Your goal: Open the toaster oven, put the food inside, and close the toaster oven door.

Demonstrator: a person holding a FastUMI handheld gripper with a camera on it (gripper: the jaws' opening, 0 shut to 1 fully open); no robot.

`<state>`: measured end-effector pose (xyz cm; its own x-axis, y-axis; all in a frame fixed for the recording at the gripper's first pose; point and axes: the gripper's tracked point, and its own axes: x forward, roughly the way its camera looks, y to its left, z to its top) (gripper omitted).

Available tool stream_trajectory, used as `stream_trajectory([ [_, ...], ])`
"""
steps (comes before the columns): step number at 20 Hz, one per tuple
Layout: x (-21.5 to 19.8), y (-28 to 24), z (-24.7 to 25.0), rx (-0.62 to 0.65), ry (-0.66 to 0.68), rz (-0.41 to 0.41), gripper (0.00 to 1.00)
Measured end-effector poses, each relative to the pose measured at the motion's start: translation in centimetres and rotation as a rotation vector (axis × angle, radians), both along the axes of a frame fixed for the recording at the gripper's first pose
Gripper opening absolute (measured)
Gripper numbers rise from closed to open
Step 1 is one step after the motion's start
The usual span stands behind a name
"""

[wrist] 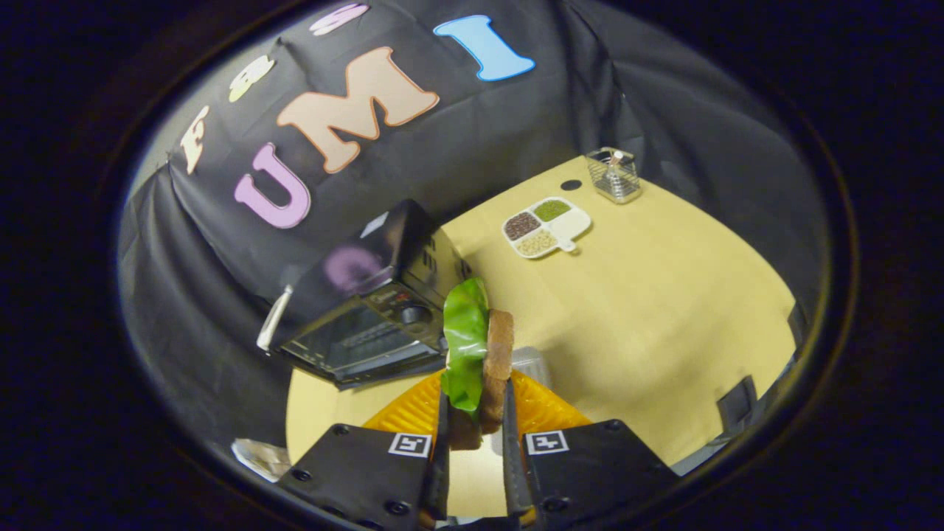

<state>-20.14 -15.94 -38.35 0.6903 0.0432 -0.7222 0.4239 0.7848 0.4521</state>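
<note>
You are holding the tool (476, 431) clenched on the sandwich (481, 354), both fingers pressing its flat sides, so the food is standing on edge between them with the green lettuce leaf (466, 343) facing the toaster oven (369, 317) and a brown bread slice (499, 354) on the other side. Gripping it across the layers is probably what is keeping the leaf and bread stacked together while they are lifted clear of the orange plate (542, 413) lying just under the fingers, near the counter's front edge.

The toaster oven is sitting at the counter's (664, 310) left edge, just beyond the sandwich and to its left, its glass door (346, 350) turned towards you. The view is tilted, and you cannot tell for sure whether the door is closed or partly lowered; its pale handle (274, 318) is sticking out at the far-left side. That placement is leaving a short path from plate to oven mouth.

Well apart, near the back edge, a white divided dish (547, 226) of grains or beans and a small wire basket (613, 175) are standing out of the way, with a dark round spot (571, 185) between them.

As for writing, the oven's control panel by the knob (413, 315) is carrying small marks too blurred to read, and each finger block is wearing a square black-and-white marker tag (410, 444), not text.
</note>
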Motion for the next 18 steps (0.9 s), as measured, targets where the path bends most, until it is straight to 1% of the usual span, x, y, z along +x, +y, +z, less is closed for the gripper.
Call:
stream_trajectory([
  [4, 1.2, 4.4, 0.6, 0.124, -0.001, 0.033, 0.32],
  [10, 3.0, 10.7, -0.4, 0.283, 0.024, 0.076, 0.32],
  [14, 4.8, 13.9, -1.7, 0.364, 0.041, 0.062, 0.32],
  [18, 6.6, 16.5, -3.4, 0.437, 0.049, 0.008, 0.32],
])
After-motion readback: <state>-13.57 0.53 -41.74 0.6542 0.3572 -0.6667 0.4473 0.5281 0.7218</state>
